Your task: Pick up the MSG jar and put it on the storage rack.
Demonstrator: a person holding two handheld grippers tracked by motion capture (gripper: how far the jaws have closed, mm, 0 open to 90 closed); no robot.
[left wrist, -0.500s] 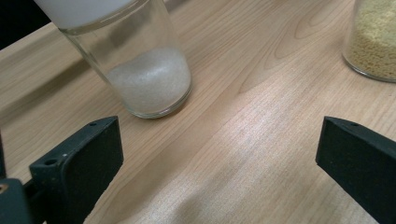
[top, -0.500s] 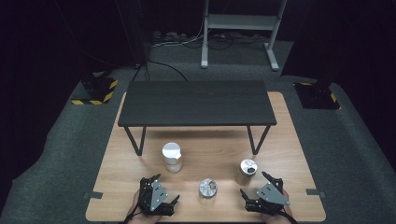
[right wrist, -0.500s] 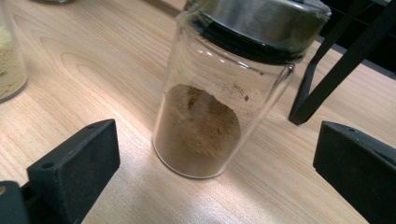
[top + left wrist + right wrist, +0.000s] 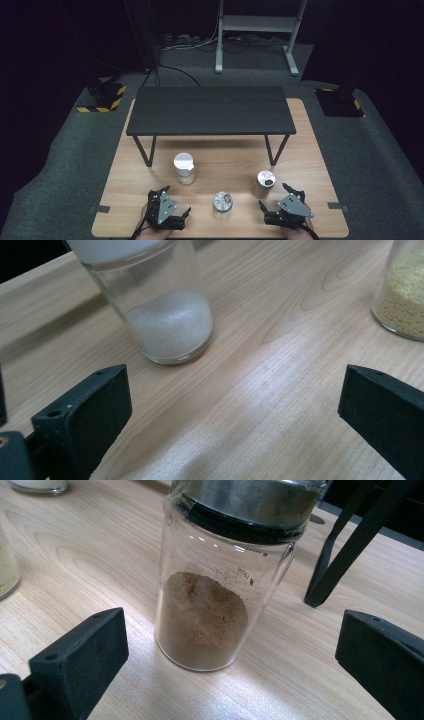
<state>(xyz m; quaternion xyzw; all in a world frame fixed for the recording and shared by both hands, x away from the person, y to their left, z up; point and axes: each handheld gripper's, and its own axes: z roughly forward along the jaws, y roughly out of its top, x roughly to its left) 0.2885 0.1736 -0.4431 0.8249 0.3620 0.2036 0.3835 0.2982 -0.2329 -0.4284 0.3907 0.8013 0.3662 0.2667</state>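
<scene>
Left gripper (image 4: 165,207) is sitting at the near table edge, jaws spread wide and empty, aiming at the white-lid jar (image 4: 184,168) of white grains, probably lining up a grab. That jar is standing upright just ahead of it, in front of the black shelf (image 4: 210,110). Middle jar (image 4: 222,203) with yellow grains is standing between both grippers, untouched. Right gripper (image 4: 285,206) is also spread open, holding nothing, facing the brown-powder jar (image 4: 225,580) close ahead, beside a shelf leg (image 4: 345,545). Tiny print on that glass is showing but unreadable; no brand legible anywhere.
</scene>
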